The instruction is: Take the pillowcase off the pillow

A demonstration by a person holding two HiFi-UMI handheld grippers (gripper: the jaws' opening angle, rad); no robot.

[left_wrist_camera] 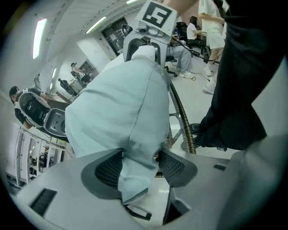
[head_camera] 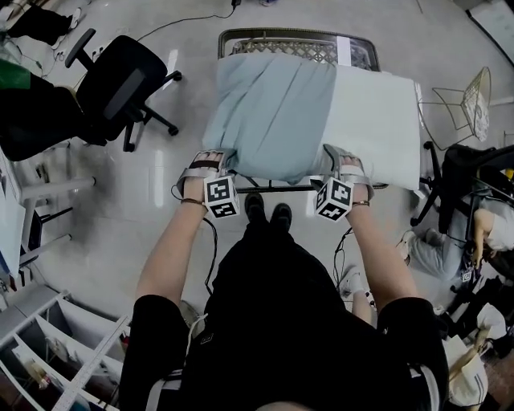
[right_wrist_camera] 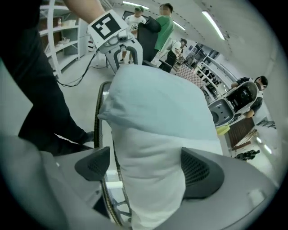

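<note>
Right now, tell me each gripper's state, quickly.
Left gripper: open, pillowcase fabric between its fingers, not pinched.
Right gripper: open, bare pillow between its fingers.

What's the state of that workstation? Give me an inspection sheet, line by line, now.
Surface: dark-rimmed table, mostly covered by the pillow.
Job's things: white pillow lies flat; pale blue pillowcase covers its left part, the right part is bare.
Clutter: nothing seen on the table besides the pillow.
Grippers: left gripper, jaws apart with pillowcase fabric between them; right gripper, jaws apart around the bare pillow's near edge.
Cables: black cable hangs below the left gripper; floor cable beyond the table.
Surroundings: black office chair to the left, wire chair to the right, white shelving near left.
</note>
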